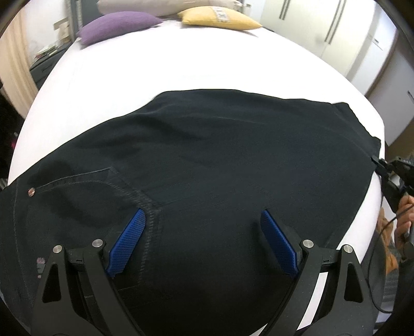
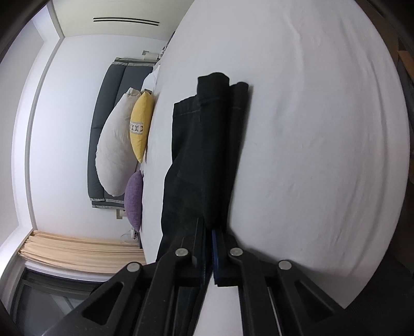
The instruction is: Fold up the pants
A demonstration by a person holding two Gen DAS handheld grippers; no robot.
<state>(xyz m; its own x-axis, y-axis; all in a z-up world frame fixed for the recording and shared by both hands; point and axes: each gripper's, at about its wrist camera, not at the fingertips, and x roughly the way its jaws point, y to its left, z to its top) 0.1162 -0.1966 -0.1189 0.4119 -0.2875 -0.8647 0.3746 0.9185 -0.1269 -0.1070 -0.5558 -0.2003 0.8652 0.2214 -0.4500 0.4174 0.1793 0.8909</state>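
Dark navy pants (image 1: 207, 160) lie spread across a white bed (image 1: 181, 59), a pocket with a rivet at the left. My left gripper (image 1: 203, 219) is open, its blue pads (image 1: 129, 237) hovering just above the cloth near the front edge. My right gripper (image 2: 209, 232) is shut on the pants' edge (image 2: 204, 155), camera rolled sideways; it shows at the far right of the left wrist view (image 1: 380, 165), pinching the cloth's right edge. In the right wrist view the pants stretch away from the fingers with folded layers at the far end.
A purple pillow (image 1: 116, 27), a yellow pillow (image 1: 220, 18) and a beige pillow (image 1: 155, 6) lie at the head of the bed. White wardrobe doors (image 1: 323, 31) stand at right. A beige curtain (image 2: 77, 250) and grey headboard (image 2: 108, 103) show in the right wrist view.
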